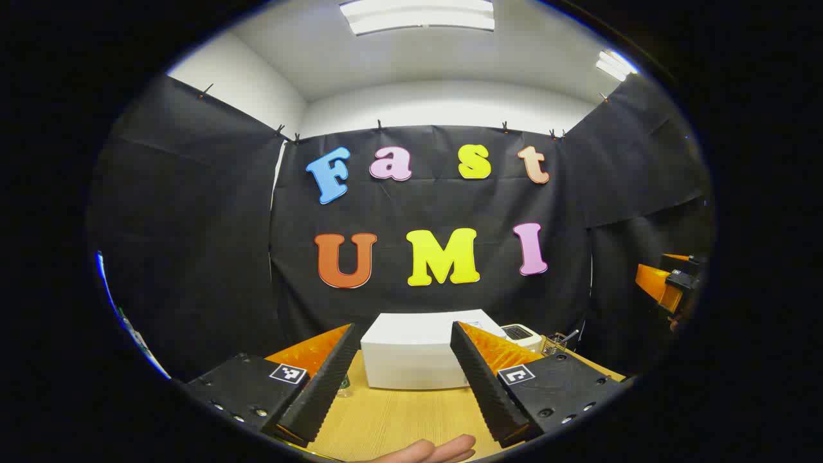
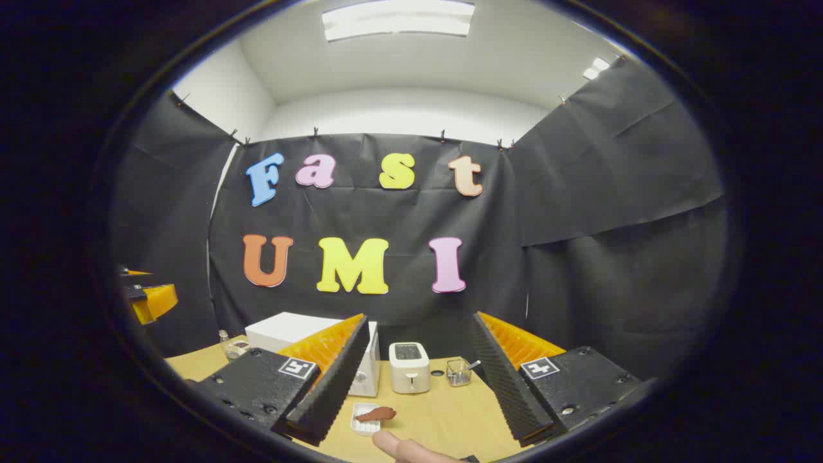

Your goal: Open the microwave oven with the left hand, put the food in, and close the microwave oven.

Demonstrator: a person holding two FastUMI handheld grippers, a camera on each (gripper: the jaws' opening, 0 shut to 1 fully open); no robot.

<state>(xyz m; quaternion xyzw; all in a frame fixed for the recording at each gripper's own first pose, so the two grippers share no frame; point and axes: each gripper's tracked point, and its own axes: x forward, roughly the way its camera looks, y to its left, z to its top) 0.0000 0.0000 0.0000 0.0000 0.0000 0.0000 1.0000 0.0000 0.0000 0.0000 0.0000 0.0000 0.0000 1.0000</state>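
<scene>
On the wooden table [image 1: 392, 418] in the left gripper view, the white microwave oven [image 1: 415, 357] stands straight ahead, seen between the two fingers of the left gripper [image 1: 402, 379], which are spread wide apart with nothing between them. A white toaster [image 1: 522, 334] and a small wire holder [image 1: 556, 344] sit behind the microwave's right side. A small glass jar [image 1: 344, 384] peeks out beside the left finger. A fingertip of a hand [image 1: 431, 451] shows at the bottom edge. Far to the right, part of the right gripper [image 1: 669, 283] hangs in the air; I cannot tell its state from here.

In the right gripper view, the right gripper [image 2: 418, 379] also has its fingers spread wide, holding nothing. Between them, low on the table [image 2: 443, 411], a small white dish [image 2: 366, 421] carries the food [image 2: 376, 415], a reddish-brown piece. Beyond it stand the toaster [image 2: 409, 366] and a small glass cup [image 2: 458, 372] with a utensil in it. The microwave oven [image 2: 289, 331] sits to the left, its door closed, partly behind the left finger. A jar [image 2: 233, 347] stands farther left. A fingertip [image 2: 398, 447] shows at the bottom edge, just beside the dish. Part of the left gripper [image 2: 148, 299] shows at the far left.
</scene>
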